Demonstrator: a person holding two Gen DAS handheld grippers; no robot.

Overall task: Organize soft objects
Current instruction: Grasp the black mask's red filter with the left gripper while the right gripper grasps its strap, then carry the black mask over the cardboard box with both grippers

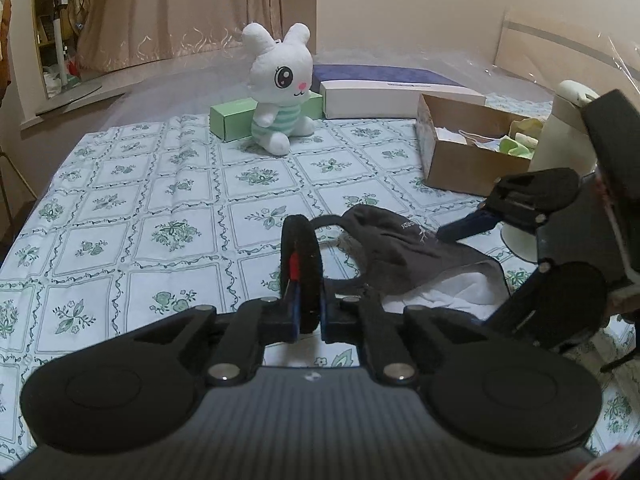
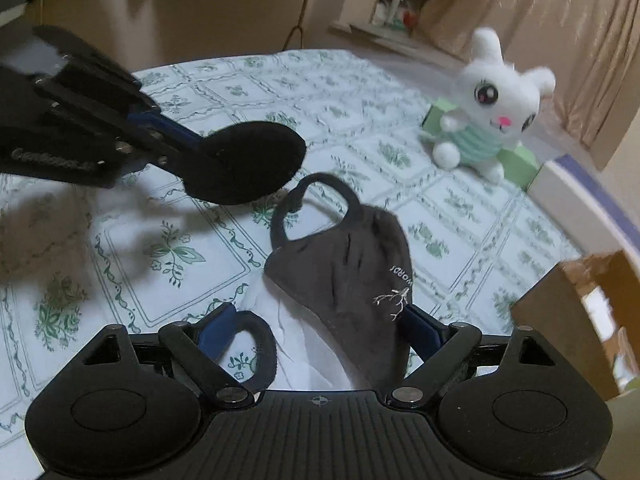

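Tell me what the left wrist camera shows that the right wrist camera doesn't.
Only the left wrist view shows the cardboard box's contents, the white box and the cream jug. Only the right wrist view shows the mask's near ear loop. Both show the dark face mask, plush bunny, green box and floral cloth.

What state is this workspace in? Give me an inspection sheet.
Surface: floral cloth, slightly creased.
Job's things: grey face mask lying partly on a white cloth; plush rabbit sitting upright against a green box; open cardboard box holding soft items.
Clutter: white box; cream jug.
Grippers: left gripper shut, empty, beside the mask; right gripper open, fingers either side of the mask.
Cables: nothing seen.
Surroundings: curtains; shelf.
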